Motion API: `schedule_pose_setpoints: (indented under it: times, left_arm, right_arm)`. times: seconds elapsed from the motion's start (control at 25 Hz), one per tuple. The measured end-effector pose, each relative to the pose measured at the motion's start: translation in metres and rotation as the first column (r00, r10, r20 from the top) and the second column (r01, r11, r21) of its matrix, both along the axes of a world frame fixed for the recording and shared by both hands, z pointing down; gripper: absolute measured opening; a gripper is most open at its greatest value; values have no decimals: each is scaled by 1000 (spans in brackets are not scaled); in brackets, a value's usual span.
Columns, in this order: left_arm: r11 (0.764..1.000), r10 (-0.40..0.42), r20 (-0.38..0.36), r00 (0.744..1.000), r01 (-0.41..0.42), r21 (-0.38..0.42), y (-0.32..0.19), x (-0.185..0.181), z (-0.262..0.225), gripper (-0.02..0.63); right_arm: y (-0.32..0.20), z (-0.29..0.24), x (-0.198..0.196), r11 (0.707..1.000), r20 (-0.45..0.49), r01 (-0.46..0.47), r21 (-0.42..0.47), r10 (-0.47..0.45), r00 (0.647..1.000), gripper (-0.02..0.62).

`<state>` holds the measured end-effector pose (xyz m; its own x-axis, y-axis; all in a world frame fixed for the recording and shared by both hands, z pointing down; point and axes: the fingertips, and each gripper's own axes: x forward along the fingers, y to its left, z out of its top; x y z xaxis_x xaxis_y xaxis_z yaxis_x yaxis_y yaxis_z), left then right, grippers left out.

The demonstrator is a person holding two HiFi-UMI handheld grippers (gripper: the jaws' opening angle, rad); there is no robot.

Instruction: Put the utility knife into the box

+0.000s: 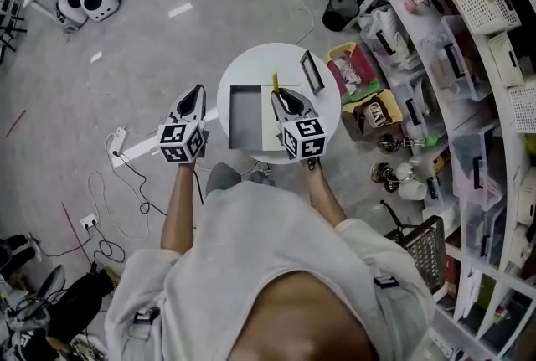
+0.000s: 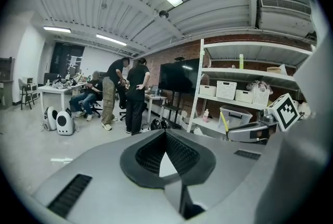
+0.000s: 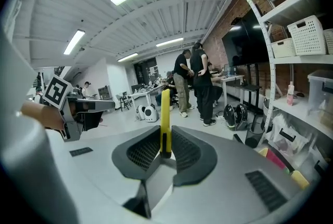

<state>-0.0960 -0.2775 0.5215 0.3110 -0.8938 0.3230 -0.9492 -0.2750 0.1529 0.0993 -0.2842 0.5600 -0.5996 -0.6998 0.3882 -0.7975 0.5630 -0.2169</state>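
A yellow utility knife (image 1: 275,80) sticks out forward from my right gripper (image 1: 281,95), which is shut on its lower end. In the right gripper view the knife (image 3: 165,116) stands upright between the dark pads (image 3: 182,151). The open grey box (image 1: 233,118) lies on the small round white table (image 1: 251,70), just left of the right gripper. My left gripper (image 1: 196,93) hovers past the table's left edge, left of the box. Its jaws (image 2: 165,132) meet at the tips with nothing between them. The left gripper view also catches the right gripper with the knife (image 2: 224,123).
A dark rectangular lid-like piece (image 1: 311,71) lies at the table's far right. Cartons and bags (image 1: 362,91) crowd the floor to the right, before shelves of bins (image 1: 469,58). A power strip and cables (image 1: 117,146) lie on the floor at left. People stand farther back (image 3: 193,82).
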Motion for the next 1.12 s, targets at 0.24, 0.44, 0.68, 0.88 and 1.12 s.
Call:
schedule_pose_setpoints:
  times: [0.24, 0.44, 0.68, 0.88, 1.12]
  left_arm:
    - [999, -2, -1, 1000, 2, -39, -1, -7, 13, 18]
    - [997, 36, -14, 999, -37, -71, -12, -10, 29, 18]
    - [989, 96, -41, 994, -100, -107, -25, -13, 47, 18]
    - [980, 133, -66, 989, -141, -139, -27, -16, 64, 18]
    - [968, 163, -86, 983, -176, -179, -25, -21, 81, 18]
  right_arm:
    - [2, 17, -10, 999, -7, 10, -52, -11, 1000, 83]
    - [0, 34, -19, 995, -24, -12, -96, 10, 1000, 83]
    - [2, 55, -30, 987, -62, -55, -151, 46, 997, 83]
    - [9, 74, -39, 977, -94, -81, -196, 64, 994, 83]
    - [21, 99, -49, 961, -134, -101, -257, 68, 989, 83]
